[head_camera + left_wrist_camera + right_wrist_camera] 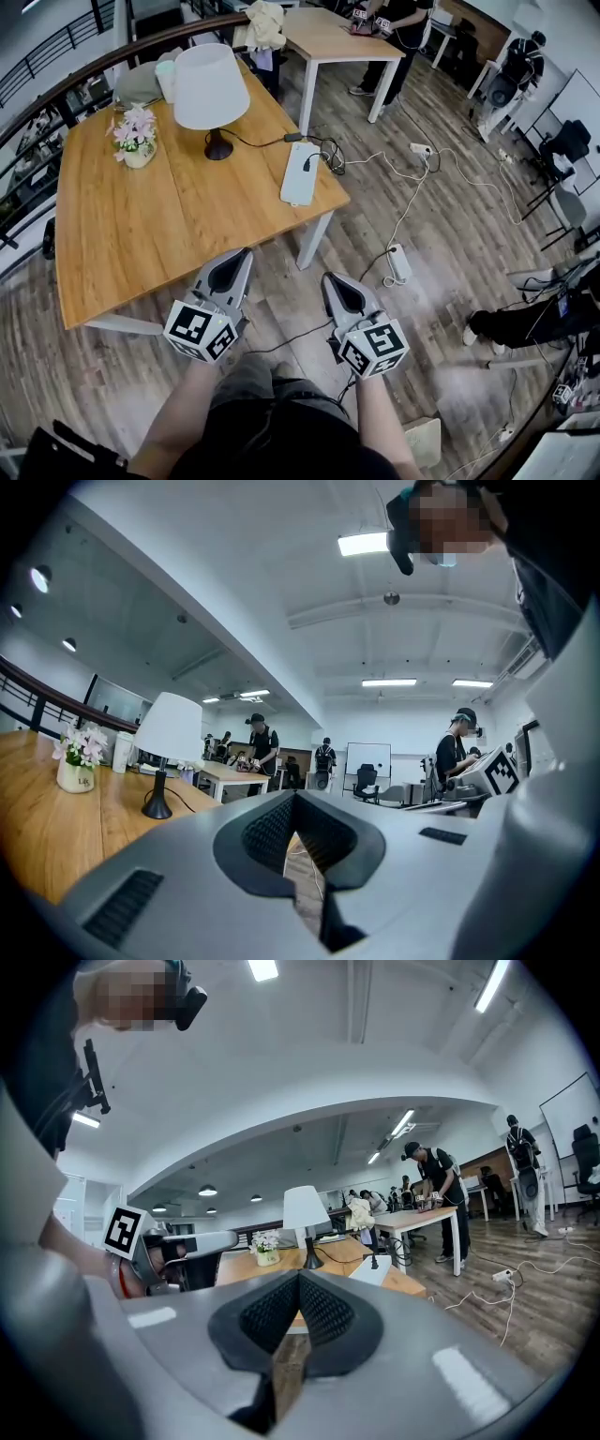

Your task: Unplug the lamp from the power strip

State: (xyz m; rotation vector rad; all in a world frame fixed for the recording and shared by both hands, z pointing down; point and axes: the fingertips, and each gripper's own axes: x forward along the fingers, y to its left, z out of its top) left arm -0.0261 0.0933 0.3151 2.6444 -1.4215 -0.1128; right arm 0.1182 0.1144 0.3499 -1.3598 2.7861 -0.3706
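Two grey two-jaw grippers, both pointing level over the floor, just off the table's near edge. The left gripper (241,255) has its jaws closed tip to tip with nothing in them. The right gripper (330,279) is the same: pads together, empty.

One light wooden table with white legs (141,234) stands ahead. On it:
- one lamp with white shade and dark base (211,89)
- one flat white power strip (300,174)
- one small pot of pink flowers (136,141)

The power strip lies by the table's right edge near the front corner, well apart from both grippers. One black plug (308,165) sits in it, and a black cord (253,142) runs back to the lamp base.

Two more white strips lie on the grey-brown plank floor (450,216) among loose white cables: the near floor strip (399,262) by the table leg, and the far floor strip (420,148).

A second wooden table (328,37) stands behind, with people at it. A dark railing (56,56) curves along the left. Bare floor lies between the grippers and the table's front corner.
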